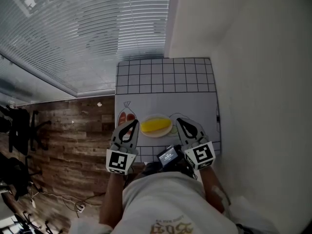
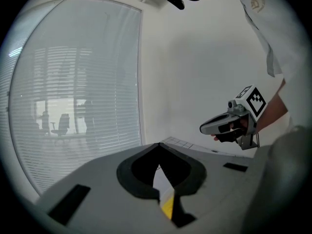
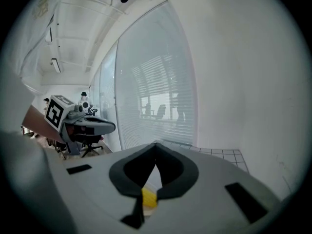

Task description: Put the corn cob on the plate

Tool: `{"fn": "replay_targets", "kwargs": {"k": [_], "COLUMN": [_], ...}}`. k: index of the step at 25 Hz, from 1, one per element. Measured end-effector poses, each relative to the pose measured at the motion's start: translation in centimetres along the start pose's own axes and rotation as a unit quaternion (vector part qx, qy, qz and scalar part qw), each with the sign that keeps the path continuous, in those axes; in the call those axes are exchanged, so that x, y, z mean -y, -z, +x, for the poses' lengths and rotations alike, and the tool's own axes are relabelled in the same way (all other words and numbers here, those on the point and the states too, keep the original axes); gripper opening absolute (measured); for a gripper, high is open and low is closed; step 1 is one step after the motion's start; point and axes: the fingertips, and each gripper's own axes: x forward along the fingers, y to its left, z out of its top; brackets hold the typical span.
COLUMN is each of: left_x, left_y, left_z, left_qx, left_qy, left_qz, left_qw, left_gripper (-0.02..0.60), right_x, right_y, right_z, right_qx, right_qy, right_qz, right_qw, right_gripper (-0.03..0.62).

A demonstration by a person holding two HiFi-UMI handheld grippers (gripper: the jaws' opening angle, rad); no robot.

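Left hand-held gripper (image 1: pixel 133 123) and right hand-held gripper (image 1: pixel 179 121), both closed and empty, flank the corn cob (image 1: pixel 156 126) lying on the plate (image 1: pixel 157 135)

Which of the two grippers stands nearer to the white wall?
The right gripper, right of the corn cob: the white wall runs along its side; the left gripper is on the side of the wooden floor.
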Motion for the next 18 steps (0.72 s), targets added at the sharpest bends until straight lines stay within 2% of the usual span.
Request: {"fn": "replay_targets", "kwargs": {"k": [3, 8, 18], "left_x": [0.0, -0.5, -0.3], "left_y": [0.5, 1.6, 1.4], "left_z": [-0.3, -0.6, 0.1], "left_qx": [-0.004, -0.014, -0.005], "left_qy": [-0.005, -0.022, -0.031], "left_qz": [-0.018, -0.048, -0.029], "left_qw": [0.9998, 0.9985, 0.9991], "left_gripper": [0.008, 0.008, 0.008], "right_x": [-0.2, 0.0, 0.0], "right_y": [0.2, 0.1, 0.9], "right_z": [0.0, 0.3, 1.1], "right_qx": [-0.002, 0.014, -0.01], "right_qy": [-0.015, -0.037, -0.041], "right_qz": [-0.003, 0.035, 0.0], "right_qw": [1.0, 0.999, 0.999], "right_gripper": [0.006, 0.006, 0.006]}}
